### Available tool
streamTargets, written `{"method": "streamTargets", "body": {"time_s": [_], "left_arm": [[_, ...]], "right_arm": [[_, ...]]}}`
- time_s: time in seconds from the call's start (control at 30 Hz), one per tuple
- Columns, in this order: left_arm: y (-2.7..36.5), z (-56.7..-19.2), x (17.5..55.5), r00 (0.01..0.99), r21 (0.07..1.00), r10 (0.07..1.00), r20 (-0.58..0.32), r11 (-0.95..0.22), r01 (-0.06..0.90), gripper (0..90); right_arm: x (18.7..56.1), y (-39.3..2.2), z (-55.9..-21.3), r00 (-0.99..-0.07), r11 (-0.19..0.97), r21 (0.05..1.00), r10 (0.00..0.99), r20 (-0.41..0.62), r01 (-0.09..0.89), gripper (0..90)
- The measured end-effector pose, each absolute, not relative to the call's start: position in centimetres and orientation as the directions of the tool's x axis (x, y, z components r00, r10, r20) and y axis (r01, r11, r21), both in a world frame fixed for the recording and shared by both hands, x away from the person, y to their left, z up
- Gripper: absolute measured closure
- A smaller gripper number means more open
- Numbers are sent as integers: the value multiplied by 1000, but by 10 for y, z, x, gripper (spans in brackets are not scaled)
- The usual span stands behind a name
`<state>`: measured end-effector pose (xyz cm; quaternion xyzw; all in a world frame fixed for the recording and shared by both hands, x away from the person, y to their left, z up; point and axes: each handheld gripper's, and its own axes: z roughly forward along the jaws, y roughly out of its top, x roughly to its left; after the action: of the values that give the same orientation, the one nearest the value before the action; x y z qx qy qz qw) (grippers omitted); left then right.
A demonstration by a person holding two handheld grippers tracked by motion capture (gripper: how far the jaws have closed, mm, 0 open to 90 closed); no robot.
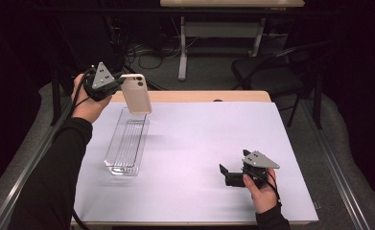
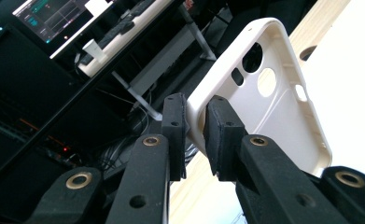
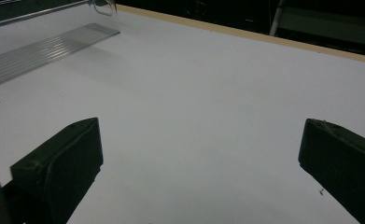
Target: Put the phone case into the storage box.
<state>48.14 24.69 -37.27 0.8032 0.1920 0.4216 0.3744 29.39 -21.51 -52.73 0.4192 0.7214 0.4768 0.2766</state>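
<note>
A cream phone case (image 1: pixel 136 93) hangs in the air above the far end of a clear plastic tray (image 1: pixel 126 142). My left gripper (image 1: pixel 119 81) is shut on the case's edge. In the left gripper view the two black pads pinch the rim of the phone case (image 2: pixel 273 112), whose hollow inside with its camera cut-outs faces the camera. My right gripper (image 1: pixel 229 171) rests low over the white table surface (image 1: pixel 199 143) at the front right. Its jaws stand wide apart in the right gripper view, with nothing between them (image 3: pixel 199 154).
The clear ribbed tray (image 3: pixel 45 51) lies lengthwise at the table's left. Beyond the wooden far edge (image 1: pixel 194 96) stand a desk, cables and a dark chair (image 1: pixel 271 72). The left gripper view catches a monitor (image 2: pixel 59 18) on the desk behind.
</note>
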Motion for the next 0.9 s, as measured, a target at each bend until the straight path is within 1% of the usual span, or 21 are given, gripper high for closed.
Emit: {"method": "streamTargets", "body": {"time_s": [0.4,0.9], "left_arm": [[254,-380,486,555,753,626,548,-659,1,789],[262,-398,498,532,731,621,576,-683,6,789]], "right_arm": [[294,-215,-529,-496,199,918,868,-2,344,0],[295,-214,-531,-500,198,915,866,4,351,0]]}}
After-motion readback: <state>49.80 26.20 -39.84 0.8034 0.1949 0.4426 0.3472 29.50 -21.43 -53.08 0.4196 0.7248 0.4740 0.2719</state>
